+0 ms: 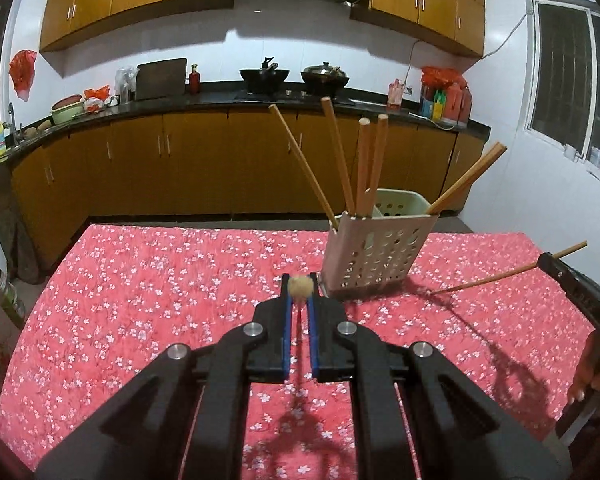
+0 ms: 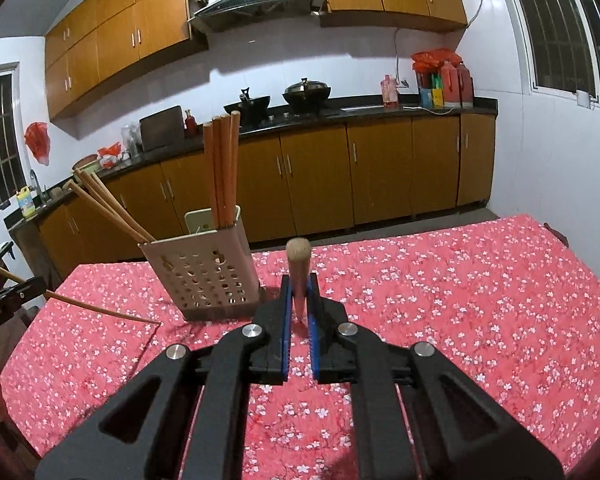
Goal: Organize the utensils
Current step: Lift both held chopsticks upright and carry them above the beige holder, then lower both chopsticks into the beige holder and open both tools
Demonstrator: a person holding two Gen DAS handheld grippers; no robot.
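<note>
both grippers are loaded, each clamped on a single wooden chopstick. the left gripper (image 1: pixel 299 300) has its blue pads closed on the left chopstick (image 1: pixel 300 287), and its own camera sees only the rounded butt end, so the stick runs almost straight along the line of sight, butt toward the lens, the rest hidden below. the right gripper (image 2: pixel 300 300) is pinched on the right chopstick (image 2: pixel 299 276) the same way, butt up and toward the camera, shaft tapering down between the fingers.

from the left camera that right-hand stick (image 1: pixel 500 278) shows in side view: a long thin line, thin tip low and near the red floral tablecloth (image 1: pixel 160 280), thick end rising to the right past the black finger. from the right camera, the left-hand stick (image 2: pixel 100 308) mirrors it, tip low over the cloth, butt up at the left edge.

the white perforated holder (image 1: pixel 374 258) stands on the cloth between the two grippers, already holding six chopsticks (image 1: pixel 370 160), some upright, some splayed left and right.

to do this step well, i'd say: lift each stick above the rim, bring its long axis close to vertical with the thin tip down, and aim for the open gap between the upright pair and the leaning ones. go one hand at a time, and release only once the tip is inside, since the light holder looks easy to tip.
</note>
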